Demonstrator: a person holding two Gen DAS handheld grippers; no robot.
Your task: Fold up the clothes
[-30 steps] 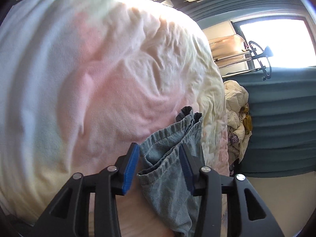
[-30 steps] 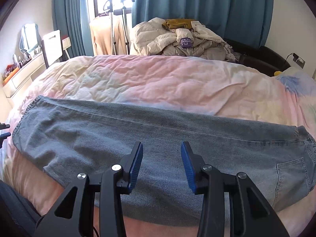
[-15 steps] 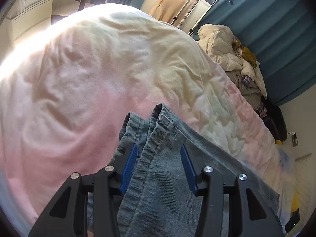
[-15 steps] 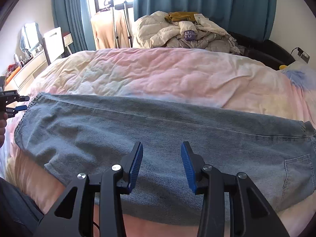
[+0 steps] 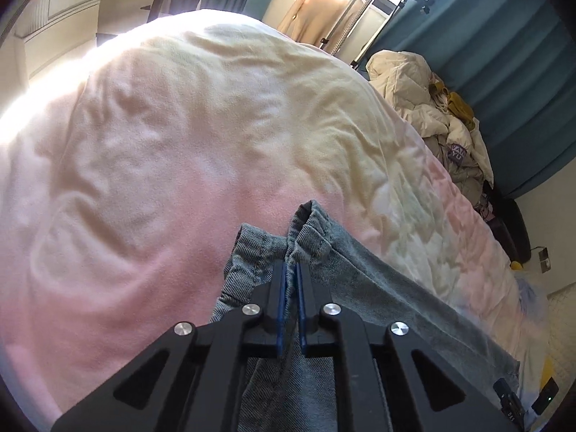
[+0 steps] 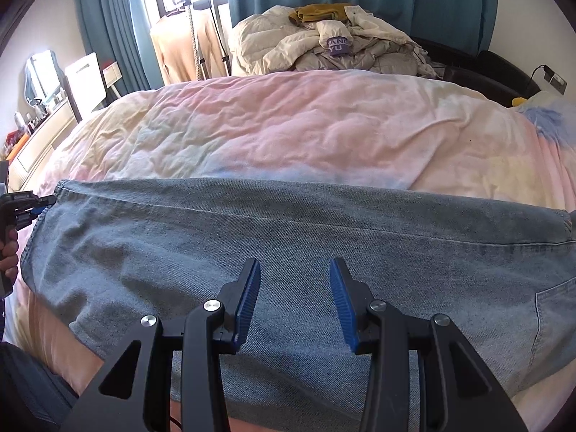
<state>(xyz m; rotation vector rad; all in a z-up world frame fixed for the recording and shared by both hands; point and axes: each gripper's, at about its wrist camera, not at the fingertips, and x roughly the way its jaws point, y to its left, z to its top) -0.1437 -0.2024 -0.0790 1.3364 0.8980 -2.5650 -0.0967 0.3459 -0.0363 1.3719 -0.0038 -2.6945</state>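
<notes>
Left gripper (image 5: pixel 291 270) jaws closing, pinched on the hem end of the faded blue denim jeans (image 6: pixel 288 237) lying flat across the rumpled pink/cream quilt (image 6: pixel 324 126), w/ right gripper (image 6: pixel 293 280) half open, empty, over the mid-leg, purple tag on the far clothes pile (image 6: pixel 336 46) unreadable.

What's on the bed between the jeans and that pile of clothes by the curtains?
Nothing but bare, wrinkled pastel duvet lies between the jeans and the clothes pile; the right wrist view shows that stretch.
</notes>
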